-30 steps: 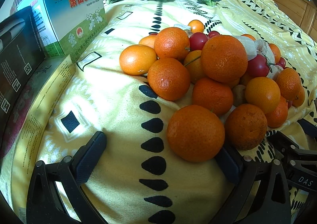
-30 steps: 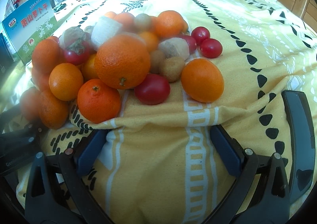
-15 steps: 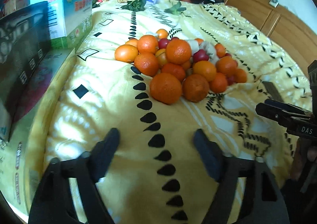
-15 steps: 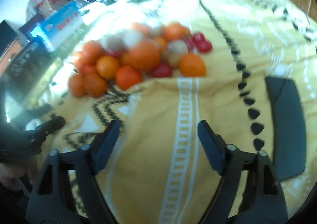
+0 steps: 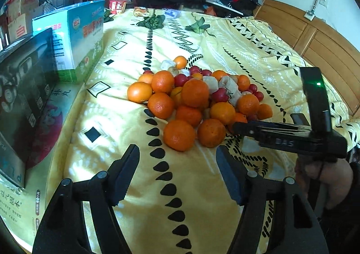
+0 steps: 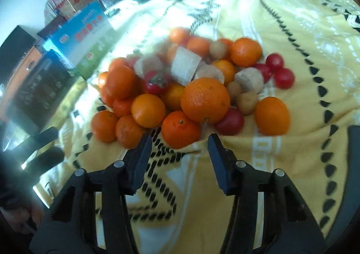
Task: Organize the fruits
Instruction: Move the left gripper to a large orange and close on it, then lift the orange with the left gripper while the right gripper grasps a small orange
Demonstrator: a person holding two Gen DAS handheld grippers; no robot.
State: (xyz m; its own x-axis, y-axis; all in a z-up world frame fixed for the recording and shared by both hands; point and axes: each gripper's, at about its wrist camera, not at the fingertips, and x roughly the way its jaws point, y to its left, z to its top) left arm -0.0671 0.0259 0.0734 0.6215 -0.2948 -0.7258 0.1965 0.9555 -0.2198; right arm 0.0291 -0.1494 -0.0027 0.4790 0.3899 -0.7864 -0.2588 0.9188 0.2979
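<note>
A heap of round orange mandarins and small red tomatoes (image 5: 193,101) fills mid-frame on yellow patterned cloth (image 5: 135,164). The black left gripper (image 5: 177,164) and right gripper (image 6: 178,152), narrowing, hold nothing. Best approach: take one outer fruit squarely.

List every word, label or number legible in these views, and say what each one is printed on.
"DAS": on the side of the right gripper, seen in the left wrist view.
Large yellow characters on the blue-green box: too blurred to read.
Print on the dark box and the flat box under it: too small to read.
Right wrist view: nothing legible.
</note>
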